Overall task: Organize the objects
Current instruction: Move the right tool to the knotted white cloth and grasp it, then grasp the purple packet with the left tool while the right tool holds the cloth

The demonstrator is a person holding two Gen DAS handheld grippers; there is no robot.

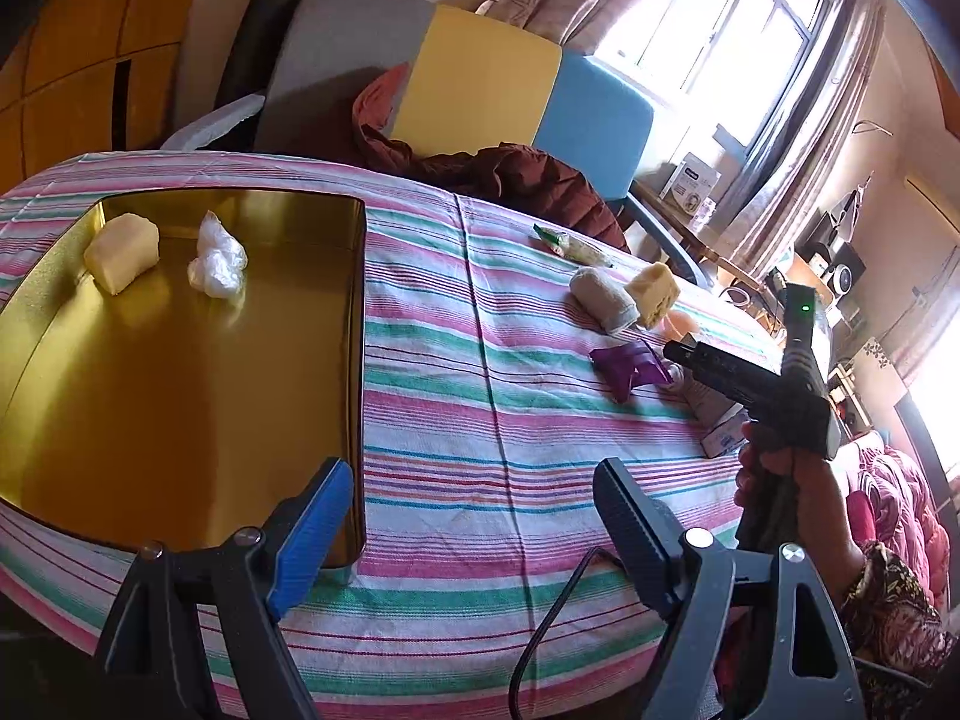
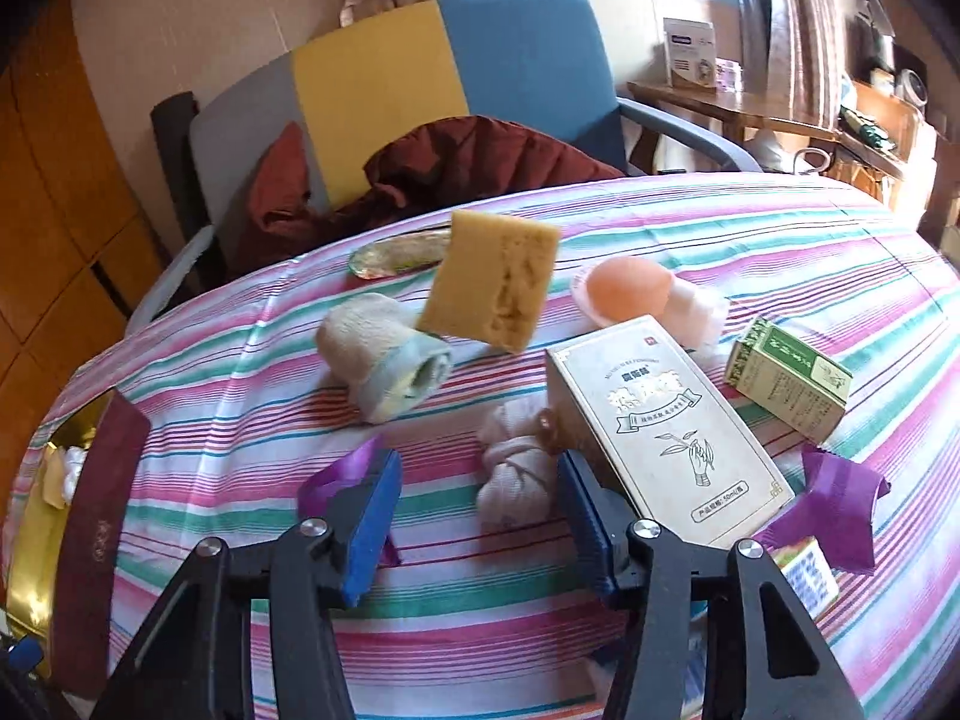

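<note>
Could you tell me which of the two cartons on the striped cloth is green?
The small green carton, at the right beyond the larger cream carton, which bears a hand-and-leaf drawing.

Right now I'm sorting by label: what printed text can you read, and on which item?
"50ml" on the cream carton, bottom panel; its large title and small Latin line are too blurred.
Green carton: too small.
Maroon lid: emblem, illegible.
White box on the far desk: blurred.
</note>
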